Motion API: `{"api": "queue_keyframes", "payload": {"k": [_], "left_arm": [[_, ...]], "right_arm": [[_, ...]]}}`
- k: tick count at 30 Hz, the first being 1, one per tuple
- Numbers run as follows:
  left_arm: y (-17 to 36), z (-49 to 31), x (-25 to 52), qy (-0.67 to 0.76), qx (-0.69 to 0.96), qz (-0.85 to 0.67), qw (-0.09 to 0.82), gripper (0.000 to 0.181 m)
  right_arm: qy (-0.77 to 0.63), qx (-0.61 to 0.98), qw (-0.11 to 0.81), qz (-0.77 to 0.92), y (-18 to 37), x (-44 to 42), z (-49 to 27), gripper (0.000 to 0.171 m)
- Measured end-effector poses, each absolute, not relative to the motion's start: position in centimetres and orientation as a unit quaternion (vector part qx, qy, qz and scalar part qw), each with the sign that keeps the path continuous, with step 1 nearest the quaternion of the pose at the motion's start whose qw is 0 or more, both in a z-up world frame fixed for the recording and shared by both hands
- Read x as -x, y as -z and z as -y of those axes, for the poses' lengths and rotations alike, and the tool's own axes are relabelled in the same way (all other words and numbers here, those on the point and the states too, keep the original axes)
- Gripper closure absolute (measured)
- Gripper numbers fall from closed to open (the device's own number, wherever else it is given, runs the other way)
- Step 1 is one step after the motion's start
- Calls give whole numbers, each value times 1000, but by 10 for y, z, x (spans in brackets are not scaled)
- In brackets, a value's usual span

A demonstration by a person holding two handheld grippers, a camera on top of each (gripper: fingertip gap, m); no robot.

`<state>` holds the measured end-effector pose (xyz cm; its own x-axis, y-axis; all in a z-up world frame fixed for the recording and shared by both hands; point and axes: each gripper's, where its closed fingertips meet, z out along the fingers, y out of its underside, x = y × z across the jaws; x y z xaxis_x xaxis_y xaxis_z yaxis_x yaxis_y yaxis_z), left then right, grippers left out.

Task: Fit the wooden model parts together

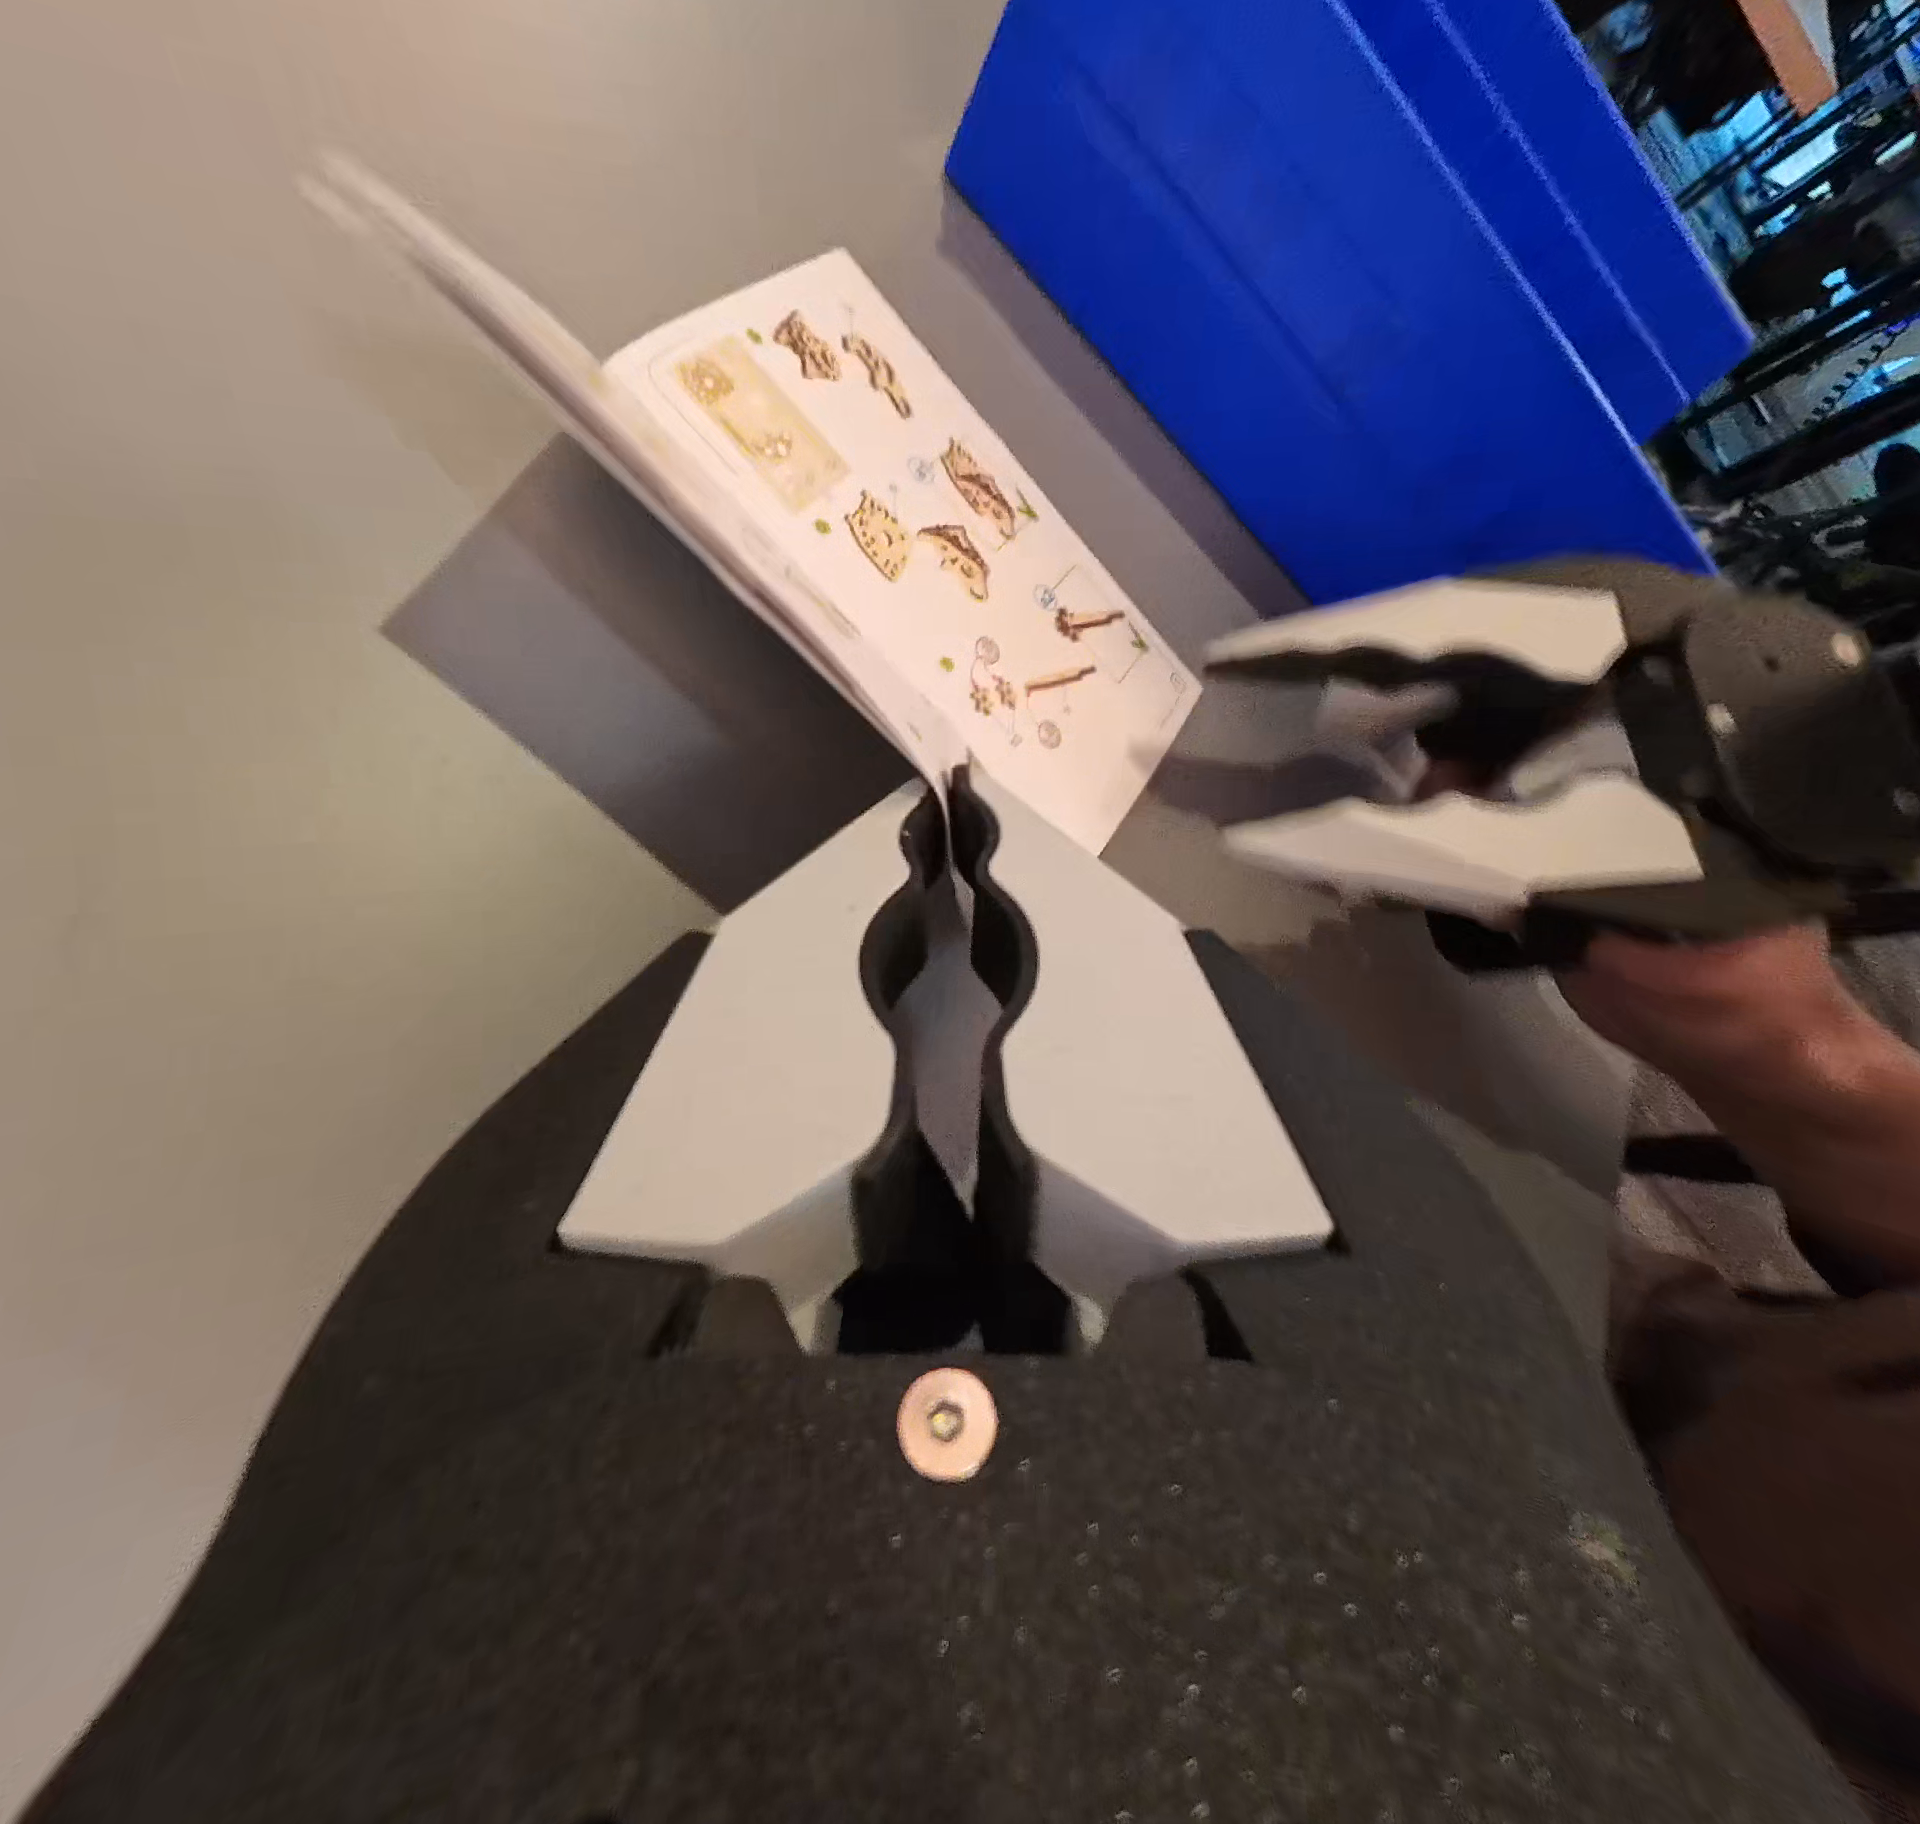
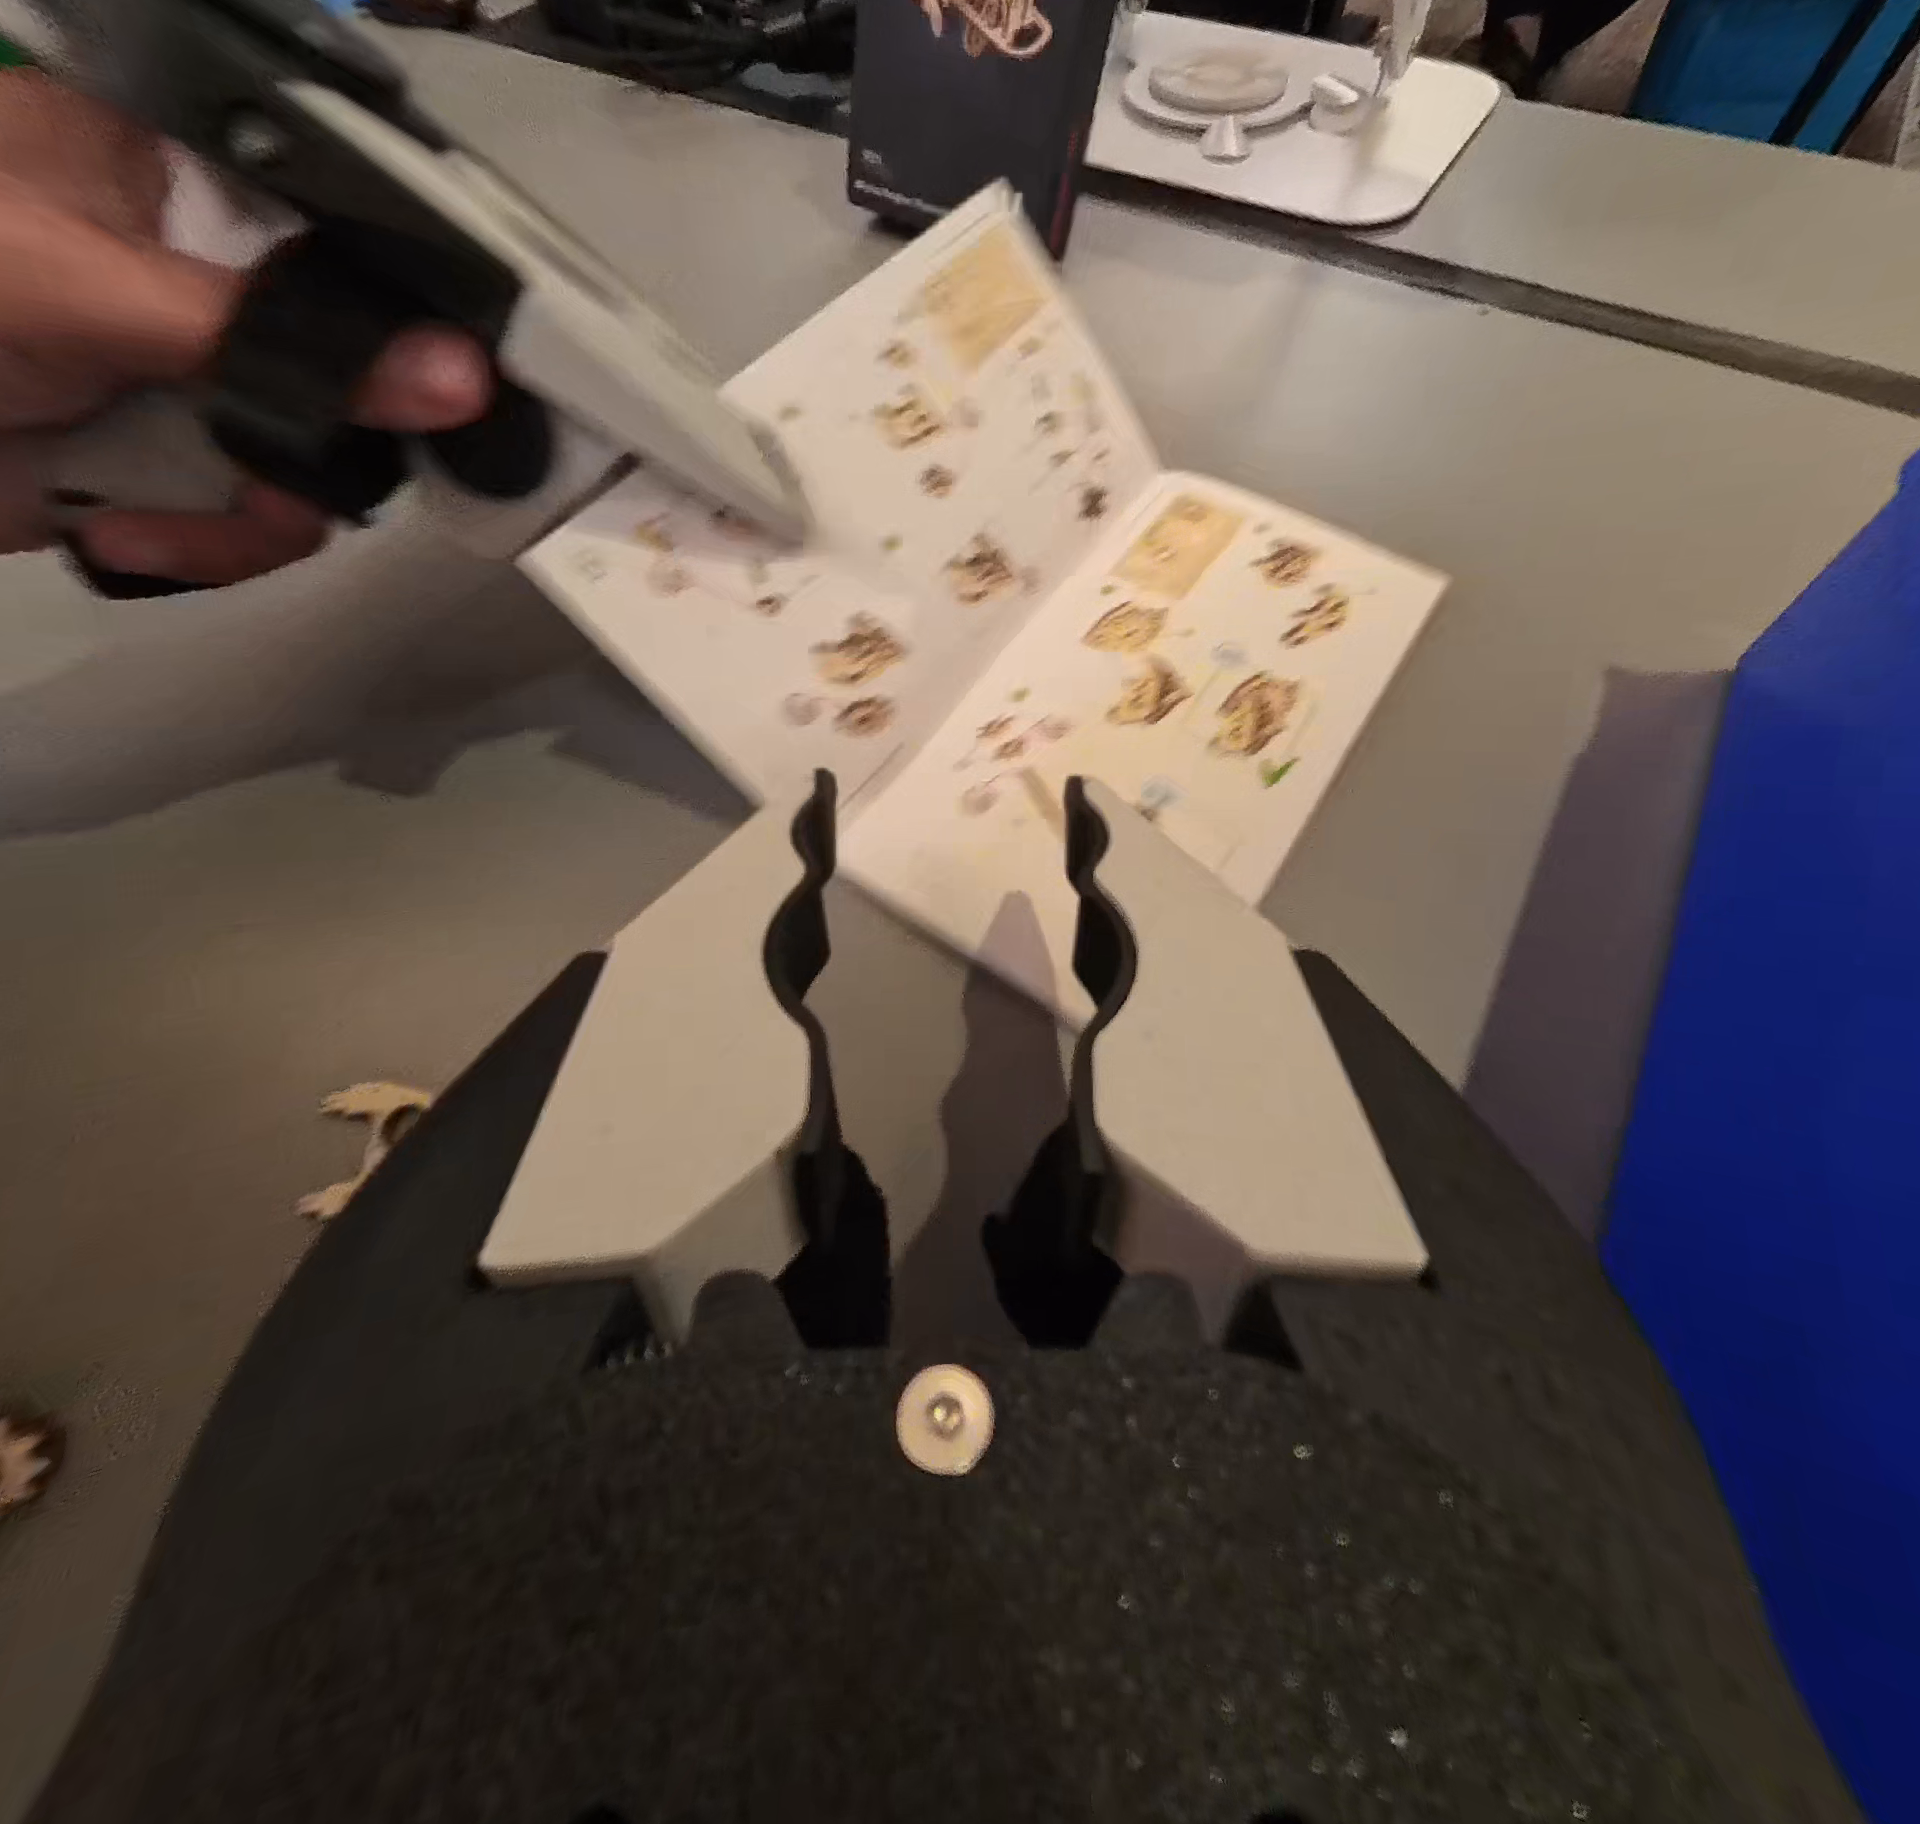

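An instruction booklet (image 2: 1174, 652) with pictures of wooden model parts lies open on the grey table (image 2: 312, 901). My left gripper (image 1: 951, 803) is shut on the lower edge of some of its pages (image 1: 904, 527) and holds them lifted. In the right wrist view it (image 2: 774, 517) comes in from the upper left, held by a hand. My right gripper (image 2: 948, 798) is open and empty, just in front of the booklet's near edge; it also shows in the left wrist view (image 1: 1221, 751). Small wooden parts (image 2: 364, 1140) lie on the table at the left.
A blue bin (image 2: 1787, 943) stands close on the right, also in the left wrist view (image 1: 1299, 268). A black box (image 2: 987, 60) with a model picture stands behind the booklet. A white flat stand (image 2: 1299, 122) and cables lie beyond it. About 8 cm separates my left fingertips from my right.
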<state>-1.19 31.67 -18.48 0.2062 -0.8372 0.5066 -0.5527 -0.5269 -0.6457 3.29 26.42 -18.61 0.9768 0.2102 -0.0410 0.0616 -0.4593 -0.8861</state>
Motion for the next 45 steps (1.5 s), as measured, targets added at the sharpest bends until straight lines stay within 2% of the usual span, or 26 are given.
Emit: {"api": "queue_keyframes", "payload": {"k": [1, 3, 6, 10, 15, 22, 27, 45], "left_arm": [[188, -312, 22, 433, 762, -458, 146, 181], [192, -306, 41, 440, 772, -442, 121, 181], [194, -294, 64, 456, 782, -418, 85, 181], [200, -283, 85, 451, 784, -420, 72, 181], [216, -277, 96, 461, 773, -429, 76, 181], [212, -276, 97, 496, 745, -436, 92, 181], [207, -272, 104, 532, 738, -410, 60, 181], [209, -275, 103, 529, 744, -402, 67, 181]], "right_arm": [[-72, 849, 517, 82, 184, -35, -270, 129], [-85, 850, 514, 82, 182, -34, -279, 142], [-125, 870, 468, 95, 195, -20, -286, 141], [-73, 899, 411, 132, 223, -22, -280, 140], [-54, 896, 413, 153, 223, -20, -275, 144], [-52, 896, 413, 153, 223, -19, -275, 144], [-55, 894, 413, 167, 223, -15, -275, 146], [-63, 894, 411, 165, 223, -15, -274, 146]]}}
